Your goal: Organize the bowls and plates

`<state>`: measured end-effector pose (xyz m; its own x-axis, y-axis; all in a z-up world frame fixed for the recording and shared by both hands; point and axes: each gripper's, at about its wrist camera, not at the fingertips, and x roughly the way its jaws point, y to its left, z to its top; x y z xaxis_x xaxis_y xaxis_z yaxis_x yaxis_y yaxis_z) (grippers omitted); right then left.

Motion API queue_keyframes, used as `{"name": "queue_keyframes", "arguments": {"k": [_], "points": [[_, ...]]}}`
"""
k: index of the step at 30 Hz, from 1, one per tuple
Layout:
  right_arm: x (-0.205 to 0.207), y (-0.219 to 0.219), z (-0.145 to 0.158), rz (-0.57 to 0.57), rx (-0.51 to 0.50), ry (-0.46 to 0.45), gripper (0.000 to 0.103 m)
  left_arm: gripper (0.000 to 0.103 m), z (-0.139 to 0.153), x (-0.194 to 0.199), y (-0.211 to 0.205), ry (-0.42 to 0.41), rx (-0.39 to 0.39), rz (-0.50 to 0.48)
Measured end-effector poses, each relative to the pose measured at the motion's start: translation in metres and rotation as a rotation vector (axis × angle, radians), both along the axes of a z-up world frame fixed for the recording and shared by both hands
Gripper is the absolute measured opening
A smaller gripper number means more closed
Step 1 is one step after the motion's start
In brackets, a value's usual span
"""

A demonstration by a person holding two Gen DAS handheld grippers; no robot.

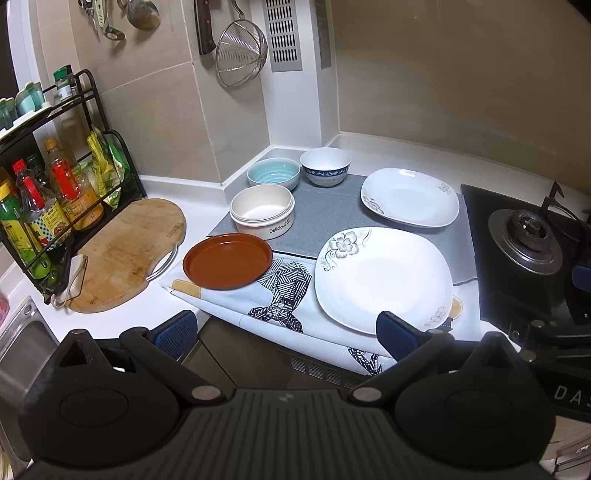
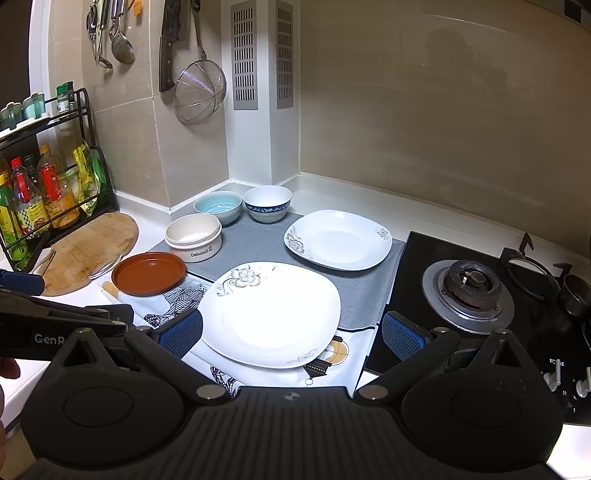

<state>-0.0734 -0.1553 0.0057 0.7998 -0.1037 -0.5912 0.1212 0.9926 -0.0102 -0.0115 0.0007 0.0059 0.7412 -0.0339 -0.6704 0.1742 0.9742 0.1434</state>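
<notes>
Both claws are held wide apart and empty above the near edge of the table point(image 1: 207, 186). The left claw point(image 1: 284, 332) is seen with its right finger just over the near rim of the near plate point(image 1: 384, 280); the right claw point(image 2: 291, 334) is spread around the near half of the same plate, one finger at its 8 o'clock and the other past its 4 o'clock, over the stove point(image 2: 469, 291).

From the near plate, the brown dish point(image 1: 227, 260) is found at 9 o'clock, partly on a printed cloth point(image 1: 280, 291). The far plate point(image 1: 410, 195) is set at 1 o'clock on a grey mat point(image 1: 325, 218), well apart from the near plate. At 11 o'clock the cream bowl point(image 1: 262, 212) marked "Delicious" is placed, with the teal bowl point(image 1: 273, 173) and the blue-rimmed bowl point(image 1: 325, 166) behind it, the last two close side by side against the wall corner.

Nothing is seen between the claws and the near plate. A cutting board point(image 1: 129, 251) is laid at the far left beside a black rack point(image 1: 55, 192) of bottles, and a sink edge point(image 1: 22, 332) shows at the lower left.

The table is white, the walls beige tile. A strainer point(image 1: 240, 51), a knife point(image 1: 203, 26) and ladles point(image 1: 122, 18) are hung on the wall beside a vented white column point(image 1: 291, 74).

Counted: two white floral plates, one brown dish, three bowls.
</notes>
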Motion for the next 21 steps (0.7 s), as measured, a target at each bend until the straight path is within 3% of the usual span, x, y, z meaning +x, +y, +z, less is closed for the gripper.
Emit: {"name": "queue_keyframes", "arguments": {"k": [21], "points": [[0.0007,-0.0019,-0.0032,-0.009,0.0,-0.006,0.103,0.103,0.0011,0.0026,0.0008,-0.002,-0.001,-0.003]]}}
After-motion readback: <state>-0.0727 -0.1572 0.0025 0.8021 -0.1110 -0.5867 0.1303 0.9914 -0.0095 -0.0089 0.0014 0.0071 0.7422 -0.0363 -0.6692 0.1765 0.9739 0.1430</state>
